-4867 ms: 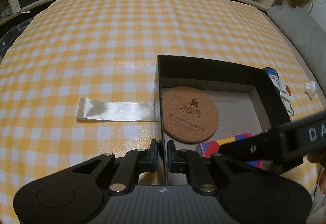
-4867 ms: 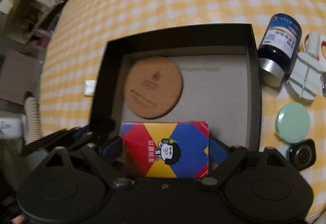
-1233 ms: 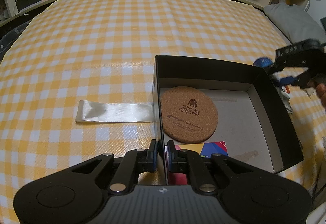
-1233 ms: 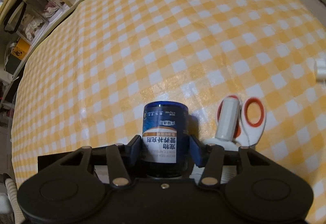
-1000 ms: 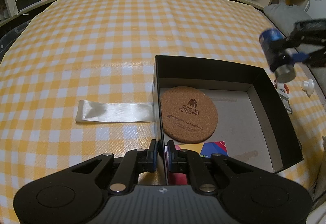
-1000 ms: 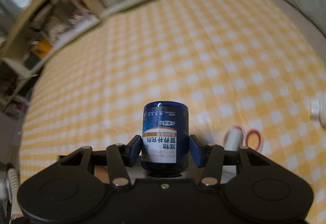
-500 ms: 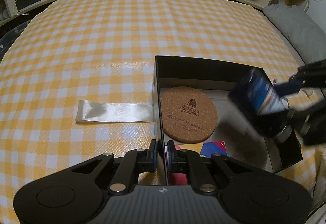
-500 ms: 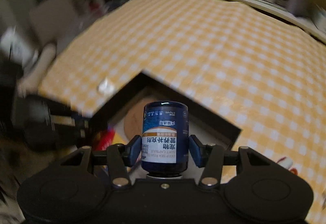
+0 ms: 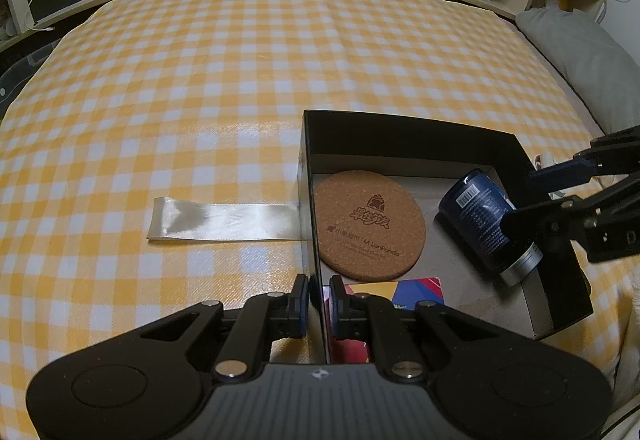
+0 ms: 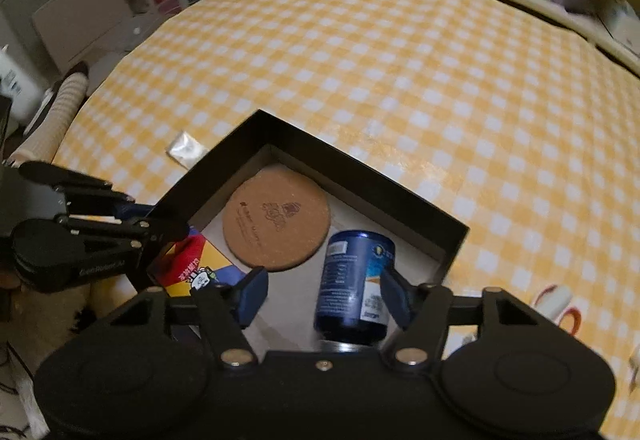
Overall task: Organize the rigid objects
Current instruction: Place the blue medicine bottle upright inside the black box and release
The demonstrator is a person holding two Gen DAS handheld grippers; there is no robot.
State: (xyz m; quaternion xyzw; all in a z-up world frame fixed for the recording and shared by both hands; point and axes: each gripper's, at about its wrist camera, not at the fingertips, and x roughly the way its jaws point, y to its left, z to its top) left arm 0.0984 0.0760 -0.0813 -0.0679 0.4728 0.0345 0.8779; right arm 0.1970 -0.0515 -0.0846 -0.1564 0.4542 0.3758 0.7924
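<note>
The right claw (image 10: 324, 290) has opened, leaving the blue bottle (image 10: 354, 280) inside the black box (image 10: 360, 176).

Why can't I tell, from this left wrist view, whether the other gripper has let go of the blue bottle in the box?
Observer: Its arm blocks the fingers there. The right wrist view shows the right gripper open, with the blue bottle lying in the black box and a clear gap beside one pad.
Operator: What's the colourful thing at the bottom of the box?
Observer: A colourful card box. That view shows a cartoon figure printed on it.
Operator: Is anything outside the box?
Observer: Yes, an orange-handled item, likely scissors, lies on the checked cloth past the box's far wall.
</note>
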